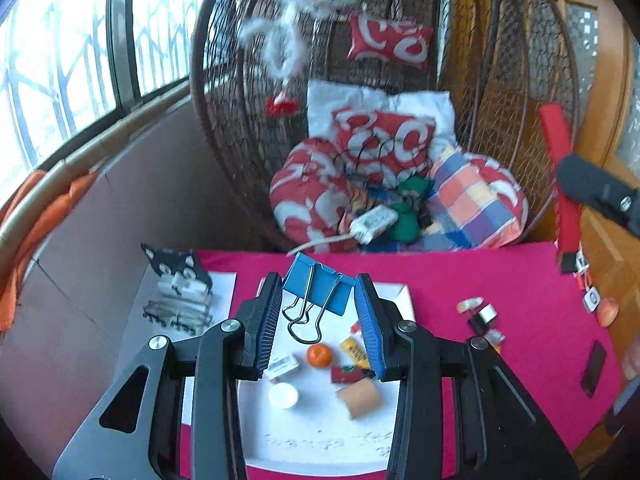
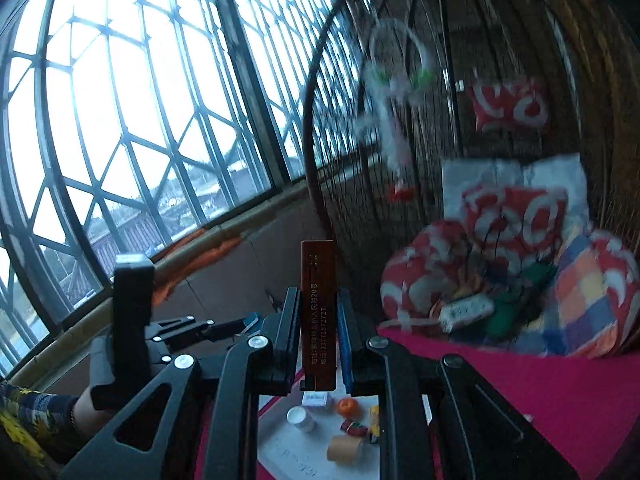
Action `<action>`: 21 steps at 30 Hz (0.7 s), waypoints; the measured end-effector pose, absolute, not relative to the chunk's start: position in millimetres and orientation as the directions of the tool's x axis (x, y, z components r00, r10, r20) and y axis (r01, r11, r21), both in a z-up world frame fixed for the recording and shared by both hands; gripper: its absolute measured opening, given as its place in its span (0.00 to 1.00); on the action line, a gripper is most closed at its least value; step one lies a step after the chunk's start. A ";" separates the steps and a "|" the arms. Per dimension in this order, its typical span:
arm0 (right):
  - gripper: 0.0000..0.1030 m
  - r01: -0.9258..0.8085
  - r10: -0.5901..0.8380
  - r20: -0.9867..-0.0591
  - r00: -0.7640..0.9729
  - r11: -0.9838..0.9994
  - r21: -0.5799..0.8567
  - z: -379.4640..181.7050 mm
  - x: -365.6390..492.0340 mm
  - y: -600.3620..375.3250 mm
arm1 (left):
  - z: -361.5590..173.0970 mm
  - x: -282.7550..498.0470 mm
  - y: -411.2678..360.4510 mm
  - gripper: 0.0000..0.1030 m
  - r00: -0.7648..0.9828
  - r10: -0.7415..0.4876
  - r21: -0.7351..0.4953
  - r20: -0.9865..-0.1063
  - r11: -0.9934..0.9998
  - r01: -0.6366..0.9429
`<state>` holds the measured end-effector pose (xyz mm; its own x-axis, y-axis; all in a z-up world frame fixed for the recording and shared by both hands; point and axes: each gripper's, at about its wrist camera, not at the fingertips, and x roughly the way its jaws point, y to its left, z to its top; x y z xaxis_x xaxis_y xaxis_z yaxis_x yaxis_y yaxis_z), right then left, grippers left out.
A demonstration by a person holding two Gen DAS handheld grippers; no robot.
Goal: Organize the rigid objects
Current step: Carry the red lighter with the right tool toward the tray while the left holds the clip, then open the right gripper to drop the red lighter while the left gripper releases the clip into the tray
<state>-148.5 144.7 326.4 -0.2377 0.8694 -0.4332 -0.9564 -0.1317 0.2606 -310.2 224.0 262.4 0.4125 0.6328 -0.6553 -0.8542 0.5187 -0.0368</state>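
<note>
Your left gripper [image 1: 318, 292] pinches a blue binder clip [image 1: 319, 288] at frame centre above the white tray [image 1: 320, 432]; your right gripper [image 2: 319, 320] clamps an upright brown comb [image 2: 318, 312].

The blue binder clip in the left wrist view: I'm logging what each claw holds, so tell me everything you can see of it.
The blue binder clip is a large one, with a folded blue body that looks like painted metal and two silver wire handles hanging down toward the camera. It sits tilted between the ribbed blue pads of the left claw, gripped at its sides and held in the air above the white sheet with small items on it.
</note>
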 end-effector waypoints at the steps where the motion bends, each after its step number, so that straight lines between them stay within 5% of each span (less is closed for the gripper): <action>1: 0.15 -0.955 0.860 -0.452 -0.238 -0.123 0.269 318.5 -149.4 150.8 | 255.1 -311.9 229.9 0.36 0.405 0.619 -0.039 -0.672 0.517 -0.855; 13: 0.15 -0.937 0.622 -0.764 -0.173 0.135 0.322 179.4 -132.7 218.7 | 142.0 -289.7 303.6 0.36 0.339 0.333 -0.124 -0.880 0.528 -0.840; 21: 0.16 -0.951 0.487 -0.866 -0.117 0.195 0.238 124.2 -146.5 230.7 | 96.9 -274.1 304.8 0.38 0.261 0.245 -0.097 -0.934 0.528 -0.844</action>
